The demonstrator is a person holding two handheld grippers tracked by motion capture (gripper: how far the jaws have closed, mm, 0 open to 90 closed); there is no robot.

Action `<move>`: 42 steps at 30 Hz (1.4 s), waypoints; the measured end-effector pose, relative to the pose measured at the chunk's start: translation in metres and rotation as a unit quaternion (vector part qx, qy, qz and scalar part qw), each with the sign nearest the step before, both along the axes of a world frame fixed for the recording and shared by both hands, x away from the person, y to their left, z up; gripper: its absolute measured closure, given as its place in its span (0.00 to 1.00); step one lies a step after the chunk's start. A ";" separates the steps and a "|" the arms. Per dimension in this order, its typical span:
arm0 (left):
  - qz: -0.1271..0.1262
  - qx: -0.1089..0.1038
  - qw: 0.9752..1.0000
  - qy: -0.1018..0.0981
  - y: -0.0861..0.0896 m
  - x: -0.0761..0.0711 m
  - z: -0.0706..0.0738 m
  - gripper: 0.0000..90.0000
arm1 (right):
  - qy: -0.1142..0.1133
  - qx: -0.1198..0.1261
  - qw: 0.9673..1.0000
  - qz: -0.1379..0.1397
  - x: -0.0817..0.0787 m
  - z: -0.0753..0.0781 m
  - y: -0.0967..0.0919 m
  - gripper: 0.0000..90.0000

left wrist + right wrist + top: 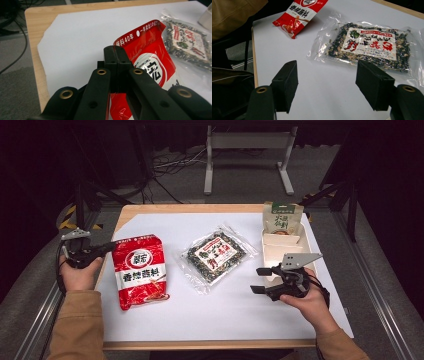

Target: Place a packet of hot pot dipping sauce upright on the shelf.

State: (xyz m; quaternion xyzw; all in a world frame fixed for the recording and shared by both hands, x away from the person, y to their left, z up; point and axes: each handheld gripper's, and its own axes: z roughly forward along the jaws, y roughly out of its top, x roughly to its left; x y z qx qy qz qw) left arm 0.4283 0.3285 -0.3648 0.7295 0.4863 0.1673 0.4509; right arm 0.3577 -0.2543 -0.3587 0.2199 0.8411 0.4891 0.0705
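A red snack bag (pixel 139 270) lies flat at the left of the white sheet. My left gripper (pixel 107 249) is shut at the bag's upper left corner. In the left gripper view its jaws (pixel 116 57) meet pad to pad in front of the red bag (pixel 150 62); I cannot tell whether they pinch its edge. A clear pack of dark dried bits (pixel 216 255) lies mid-table. My right gripper (pixel 260 280) hovers open to the right of it. In the right gripper view nothing sits between the jaws (pixel 329 87), and the clear pack (pixel 369 47) lies just beyond them.
A white tray (pixel 280 247) stands at the right rear with a green-and-white pouch (pixel 282 217) propped in its far end. The white sheet (pixel 225 310) covers a wooden table (pixel 150 209). A metal stand (pixel 247 142) and cables sit on the floor beyond.
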 end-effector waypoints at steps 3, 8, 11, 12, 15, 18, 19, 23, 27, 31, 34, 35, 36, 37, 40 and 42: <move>-0.005 0.001 1.000 -0.010 -0.002 -0.005 0.007 1.00 | 0.000 -0.001 1.000 0.000 0.001 0.000 0.000 0.38; -0.025 0.000 0.999 -0.032 -0.007 -0.015 0.021 1.00 | -0.001 -0.001 1.000 0.000 0.001 0.001 0.001 0.38; -0.030 0.004 0.999 -0.035 -0.009 -0.017 0.023 1.00 | -0.002 0.000 1.000 0.000 0.000 0.001 0.000 0.38; -0.034 0.007 0.999 -0.035 -0.010 -0.017 0.025 1.00 | -0.003 0.001 1.000 -0.001 0.000 0.002 0.000 0.38; -0.035 0.006 0.999 -0.034 -0.010 -0.018 0.027 1.00 | -0.006 0.000 1.000 -0.005 -0.001 0.003 -0.003 0.38; -0.043 0.009 0.998 -0.043 -0.013 -0.023 0.034 1.00 | -0.008 -0.002 1.000 -0.010 0.000 0.004 -0.006 0.38; -0.046 0.010 0.998 -0.044 -0.014 -0.025 0.036 1.00 | -0.009 -0.001 1.000 -0.012 0.000 0.004 -0.007 0.38; -0.057 0.013 0.997 -0.053 -0.020 -0.030 0.044 1.00 | -0.010 -0.003 1.000 -0.015 0.000 0.005 -0.009 0.38; -0.075 0.030 0.994 -0.069 -0.030 -0.039 0.056 1.00 | -0.012 -0.003 1.000 -0.016 0.000 0.006 -0.010 0.38; -0.103 0.045 0.989 -0.100 -0.038 -0.048 0.066 1.00 | -0.012 -0.002 1.000 -0.018 0.001 0.005 -0.012 0.37; -0.110 0.045 0.987 -0.107 -0.040 -0.052 0.069 1.00 | -0.011 -0.002 1.000 -0.020 0.002 0.005 -0.013 0.37; -0.117 0.045 0.986 -0.109 -0.041 -0.054 0.070 1.00 | -0.011 -0.002 1.000 -0.021 0.002 0.004 -0.013 0.37; -0.120 0.044 0.986 -0.110 -0.042 -0.056 0.072 1.00 | -0.011 -0.002 1.000 -0.021 0.001 0.005 -0.014 0.37; -0.125 0.043 0.985 -0.114 -0.042 -0.057 0.073 1.00 | -0.011 -0.002 1.000 -0.021 0.001 0.005 -0.014 0.37; -0.143 0.048 0.980 -0.129 -0.044 -0.063 0.077 1.00 | -0.012 -0.001 1.000 -0.022 0.002 0.005 -0.014 0.37; -0.154 0.049 0.977 -0.136 -0.043 -0.066 0.078 1.00 | -0.012 0.000 1.000 -0.022 0.002 0.005 -0.015 0.37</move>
